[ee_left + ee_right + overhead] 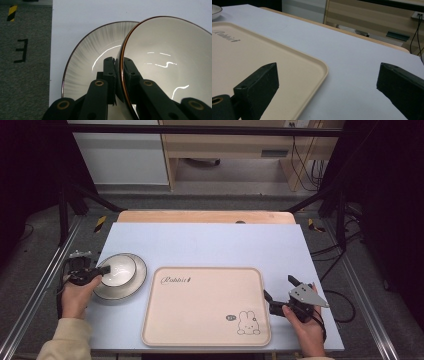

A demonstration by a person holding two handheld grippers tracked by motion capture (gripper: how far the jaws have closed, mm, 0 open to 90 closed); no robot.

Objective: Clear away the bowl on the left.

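Observation:
A white bowl (119, 267) with a dark brown rim stands in a ribbed grey plate (138, 276) at the table's left side. My left gripper (104, 269) is shut on the bowl's left rim. In the left gripper view, one jaw of the left gripper (119, 61) is inside the bowl (165, 57) and the other is outside, over the plate (100, 42). A beige tray (200, 310) with a rabbit drawing lies in the middle. My right gripper (278, 287) stands open just right of the tray, with nothing between its jaws. In the right gripper view, the right gripper (328, 75) looks across the tray's corner (322, 67).
A pale blue mat (210, 245) covers the wooden table. Metal frame rails run along both sides of the table. Beyond the far edge are a wooden desk (235, 145) and cables on the floor.

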